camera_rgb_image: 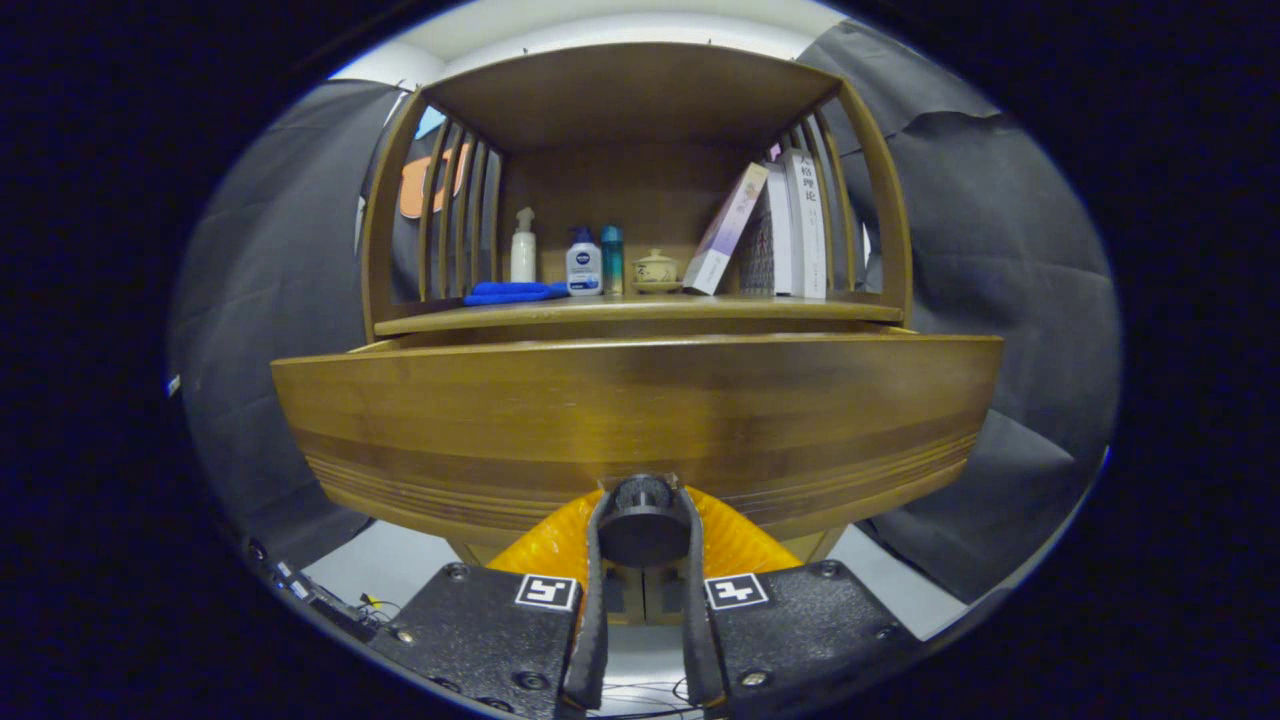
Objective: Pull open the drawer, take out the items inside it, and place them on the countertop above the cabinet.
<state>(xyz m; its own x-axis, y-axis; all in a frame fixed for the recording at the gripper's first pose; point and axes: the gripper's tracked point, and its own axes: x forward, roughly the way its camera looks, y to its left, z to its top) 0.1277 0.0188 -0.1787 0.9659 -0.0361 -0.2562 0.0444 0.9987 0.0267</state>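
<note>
Claw (644, 520): both fingers clamp the round dark drawer knob (642, 518) between them.
Drawer (640, 420): its wooden front stands just beyond the fingertips, pulled out nearer than the cabinet.
Counter (640, 310): above and farther back; blue cloth (513, 292) left, bottles (583, 262) and small lidded pot (656, 270) centre, leaning books (775, 232) right.

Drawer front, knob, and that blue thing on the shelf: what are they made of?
Drawer front: looks like varnished wood, grain bands and a soft sheen. Knob: dark, matte, ribbed rim, plastic or metal, can't tell; the claw is shut on it. Blue cloth: soft fabric, folded and limp.
</note>
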